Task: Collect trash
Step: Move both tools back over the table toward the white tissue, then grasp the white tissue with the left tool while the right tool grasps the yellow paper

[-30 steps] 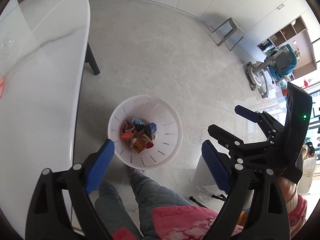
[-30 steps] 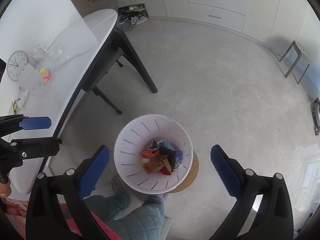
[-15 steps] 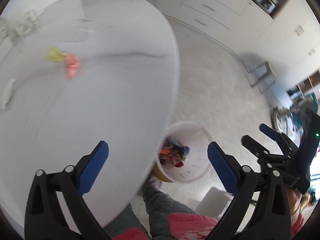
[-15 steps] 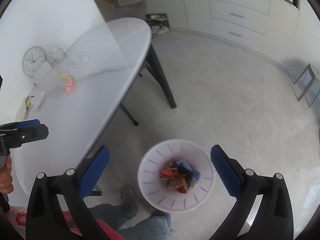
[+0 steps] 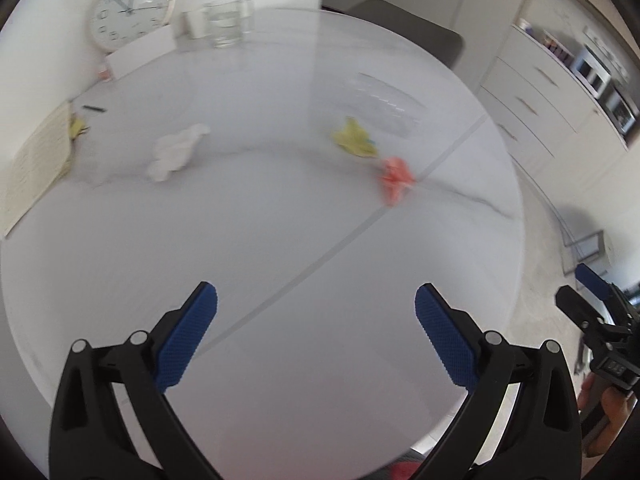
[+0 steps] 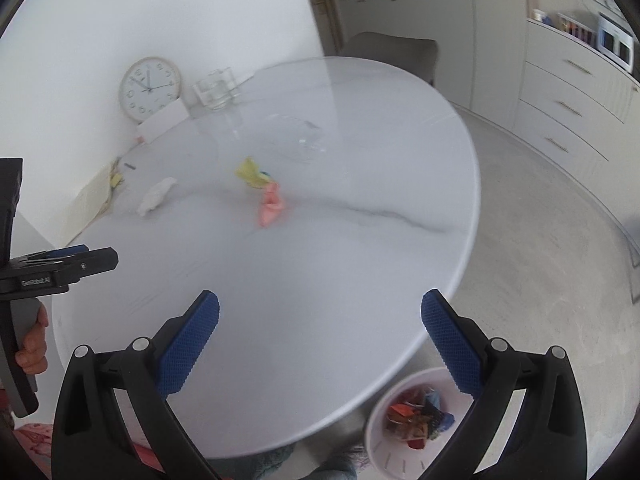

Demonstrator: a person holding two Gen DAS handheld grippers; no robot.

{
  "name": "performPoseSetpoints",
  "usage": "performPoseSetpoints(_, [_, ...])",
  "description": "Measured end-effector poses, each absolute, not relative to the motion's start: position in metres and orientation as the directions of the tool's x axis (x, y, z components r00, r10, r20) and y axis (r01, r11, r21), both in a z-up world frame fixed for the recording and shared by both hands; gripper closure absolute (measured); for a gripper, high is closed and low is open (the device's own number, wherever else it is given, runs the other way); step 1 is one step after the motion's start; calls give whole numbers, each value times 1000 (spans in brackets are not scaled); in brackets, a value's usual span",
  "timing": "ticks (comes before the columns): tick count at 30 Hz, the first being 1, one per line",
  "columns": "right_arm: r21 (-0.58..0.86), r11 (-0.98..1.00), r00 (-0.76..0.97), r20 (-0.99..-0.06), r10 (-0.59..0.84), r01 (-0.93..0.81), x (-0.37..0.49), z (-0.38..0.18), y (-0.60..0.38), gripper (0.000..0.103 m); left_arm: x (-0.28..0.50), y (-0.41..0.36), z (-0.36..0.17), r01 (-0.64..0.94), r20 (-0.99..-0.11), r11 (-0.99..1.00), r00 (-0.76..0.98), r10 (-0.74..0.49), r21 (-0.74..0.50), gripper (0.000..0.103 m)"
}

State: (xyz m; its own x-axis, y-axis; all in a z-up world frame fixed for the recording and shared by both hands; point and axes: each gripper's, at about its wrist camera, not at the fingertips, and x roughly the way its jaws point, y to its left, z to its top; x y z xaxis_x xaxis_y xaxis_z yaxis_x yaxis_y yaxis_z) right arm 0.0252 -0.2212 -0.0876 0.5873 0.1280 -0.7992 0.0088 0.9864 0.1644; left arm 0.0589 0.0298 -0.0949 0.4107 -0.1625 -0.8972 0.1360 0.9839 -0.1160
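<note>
On the white oval table (image 5: pixel 280 240) (image 6: pixel 320 260) lie a crumpled pink scrap (image 5: pixel 394 178) (image 6: pixel 270 206), a yellow scrap (image 5: pixel 354 138) (image 6: pixel 250 172) just behind it, and a white crumpled tissue (image 5: pixel 174 154) (image 6: pixel 154 198) further left. My left gripper (image 5: pixel 316 328) hangs open over the near part of the table, nothing between its blue pads. My right gripper (image 6: pixel 320 336) is open too, over the table's near right edge. The white bin (image 6: pixel 404 420) with several colourful wrappers stands on the floor below that edge.
A wall clock (image 5: pixel 130 8) (image 6: pixel 150 88), drinking glasses (image 5: pixel 226 20) (image 6: pixel 214 90), a white box (image 5: pixel 140 56) and a clear plastic wrapper (image 5: pixel 384 100) (image 6: pixel 296 132) sit at the table's far side. A paper sheet (image 5: pixel 36 160) lies at the left edge. Cabinets (image 6: pixel 568 92) line the right.
Both grippers have swung up and away from the bin on the floor to over the table. The bin has left the left wrist view and slid to the lower right of the right wrist view.
</note>
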Motion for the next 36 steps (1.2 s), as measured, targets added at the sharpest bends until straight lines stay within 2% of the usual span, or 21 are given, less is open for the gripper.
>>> performPoseSetpoints(5, [180, 983, 574, -802, 164, -29, 53, -87, -183, 3, 85, 86, -102, 75, -890, 993, 441, -115, -92, 8])
performPoseSetpoints(14, [129, 991, 555, -822, 128, -38, 99, -94, -135, 3, 140, 143, -125, 5, -890, 994, 445, -98, -107, 8])
performPoseSetpoints(25, [55, 996, 513, -855, 80, -64, 168, -112, -113, 3, 215, 149, -169, -36, -907, 996, 417, -55, -77, 8])
performPoseSetpoints(36, [10, 985, 439, -895, 86, -173, 262, -160, -94, 3, 277, 148, -218, -91, -944, 994, 329, -27, -60, 8])
